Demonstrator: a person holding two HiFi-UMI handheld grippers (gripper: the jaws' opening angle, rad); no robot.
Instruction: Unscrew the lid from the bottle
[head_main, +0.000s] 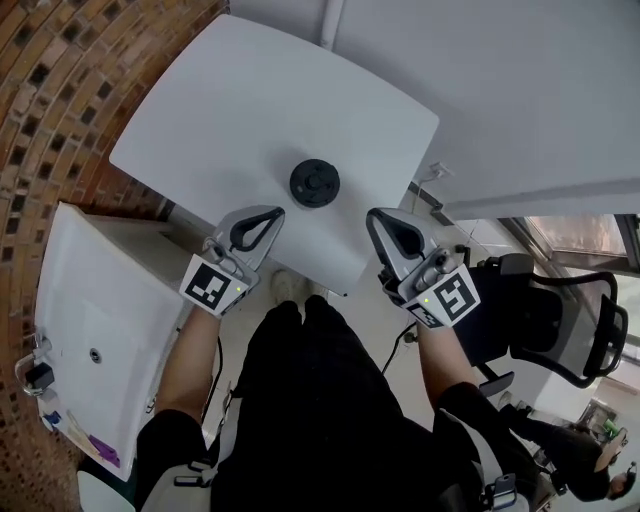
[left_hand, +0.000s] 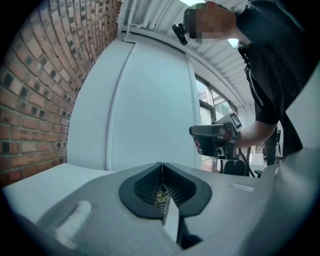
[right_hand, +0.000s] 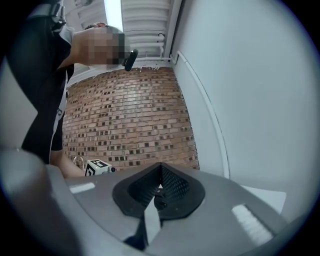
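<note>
Here's the setup: the black round lid (head_main: 315, 183) sits near the middle of the white table (head_main: 230, 110), seen from straight above, so the bottle under it is hidden from the head view. The left gripper (head_main: 272, 215) and the right gripper (head_main: 376, 218) flank it from the near edge of the table, one on each side and both apart from it, neither touching. Both point level across the tabletop, which reads as a lining-up posture rather than a grab. The left gripper view shows its jaws clenched tip to tip with nothing between them, and the right gripper view shows the same: pressed together and empty. The split makes sense for an unscrewing job: one tong would steady the body while the other twists the cap, so they come in from opposite sides. Judging by this, no turn has begun, and both jaws must spread before either can take hold.
</note>
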